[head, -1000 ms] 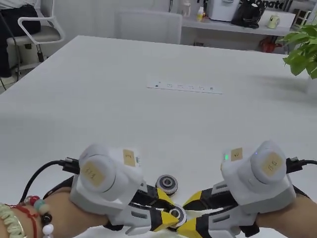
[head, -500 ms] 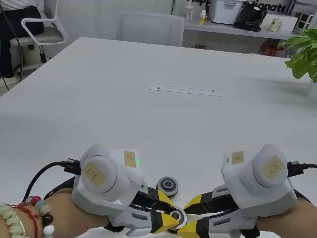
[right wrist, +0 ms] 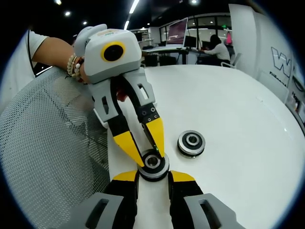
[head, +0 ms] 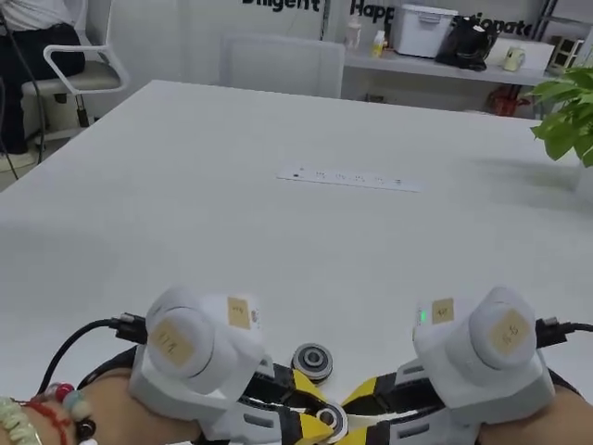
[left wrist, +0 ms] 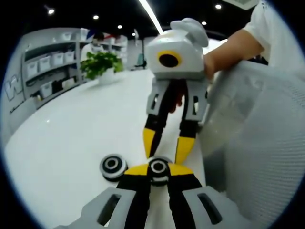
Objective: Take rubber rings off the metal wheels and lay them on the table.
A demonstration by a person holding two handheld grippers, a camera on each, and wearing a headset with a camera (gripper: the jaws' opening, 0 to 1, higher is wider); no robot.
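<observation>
Loses both sets of jaw tips below the head view's bottom edge. Clamps one metal wheel (right wrist: 153, 163) from opposite sides with left hand-held gripper (left wrist: 158, 171) and right hand-held gripper (right wrist: 153, 177), at the table (head: 278, 232) near edge; cannot tell whether lifted. Shows a dark rubber ring (right wrist: 166, 164) on its rim, with a second metal wheel (right wrist: 191, 142) flat just beside.

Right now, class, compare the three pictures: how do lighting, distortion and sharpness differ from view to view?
Head view: even, soft light on the white table, straight lines, faint shadows. Left gripper view: fisheye bends the table edge, a ceiling light streaks bright, the near mesh chair looks soft. Right gripper view: same bending, dark ceiling, the wheel between the jaws sharp.
</observation>
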